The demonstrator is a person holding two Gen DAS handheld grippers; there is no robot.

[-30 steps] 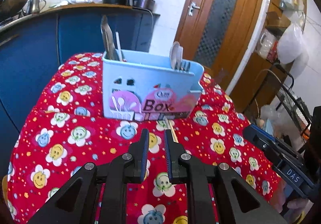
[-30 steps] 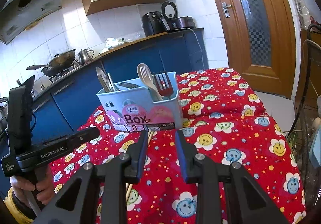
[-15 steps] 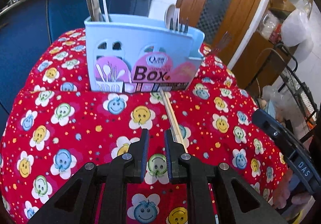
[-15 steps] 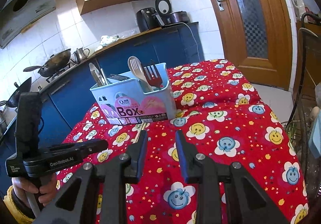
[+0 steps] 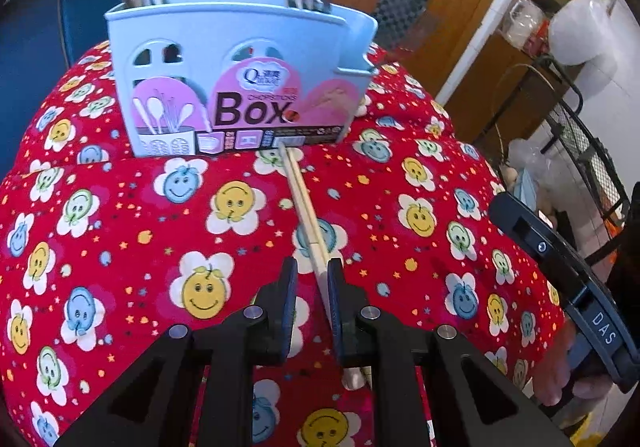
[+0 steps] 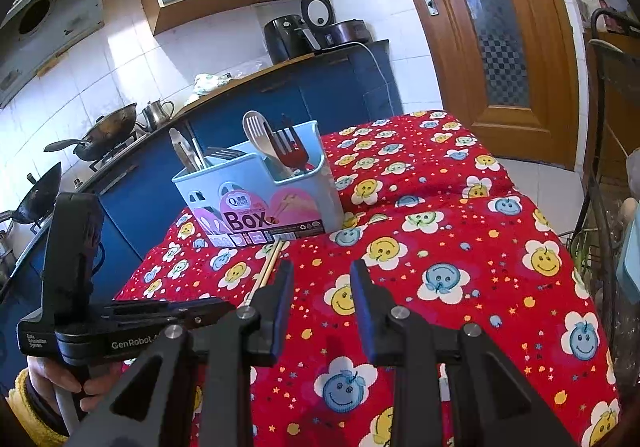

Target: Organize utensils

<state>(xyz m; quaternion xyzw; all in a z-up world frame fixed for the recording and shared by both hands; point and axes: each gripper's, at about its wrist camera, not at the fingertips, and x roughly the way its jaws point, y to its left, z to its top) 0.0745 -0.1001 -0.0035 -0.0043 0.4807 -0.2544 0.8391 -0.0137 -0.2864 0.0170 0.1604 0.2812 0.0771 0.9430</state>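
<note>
The pale wooden chopsticks (image 5: 306, 203) lie on the red smiley-flower bench cloth (image 5: 120, 215), tips against the light-blue plastic utensil box (image 5: 236, 47) — left tongs (image 5: 311, 279) straddle them, narrowly apart; right tongs (image 6: 322, 283) hover apart, empty.

A table under a red smiley-flower tablecloth (image 5: 420, 183) carries a light-blue utensil box (image 5: 236, 63), and a pair of wooden chopsticks (image 5: 304, 203) lies touching the box's front base
</note>
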